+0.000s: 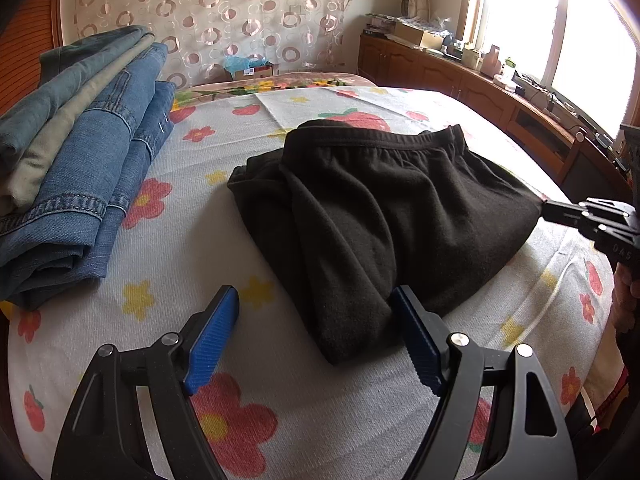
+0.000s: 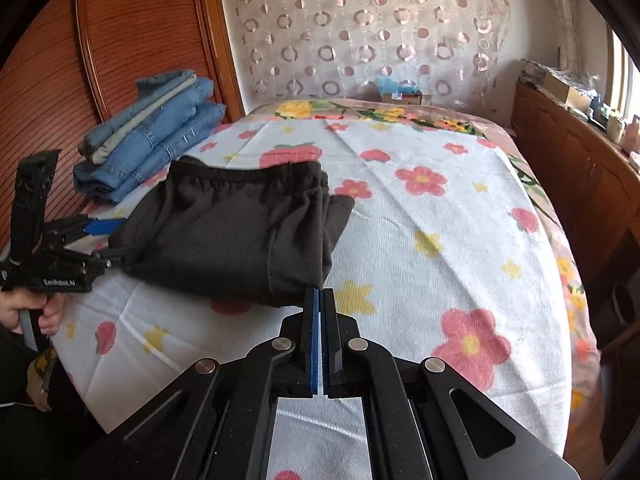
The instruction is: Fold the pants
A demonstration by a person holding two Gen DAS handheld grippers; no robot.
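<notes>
Black pants [image 1: 372, 208] lie folded on the flowered bed sheet [image 1: 168, 280], waistband at the far side. They also show in the right wrist view [image 2: 232, 232]. My left gripper [image 1: 316, 312] is open, its blue pads either side of the near folded corner, not closed on it. In the right wrist view the left gripper [image 2: 116, 240] sits at the pants' left edge. My right gripper [image 2: 319, 300] is shut on the near right corner of the pants. In the left wrist view the right gripper [image 1: 546, 210] pinches the cloth's right edge.
A stack of folded jeans [image 1: 76, 160] lies at the bed's far left, also visible in the right wrist view [image 2: 152, 136]. A wooden headboard [image 2: 100, 60] stands behind it. A wooden sideboard [image 1: 460, 76] with clutter runs along the window at right.
</notes>
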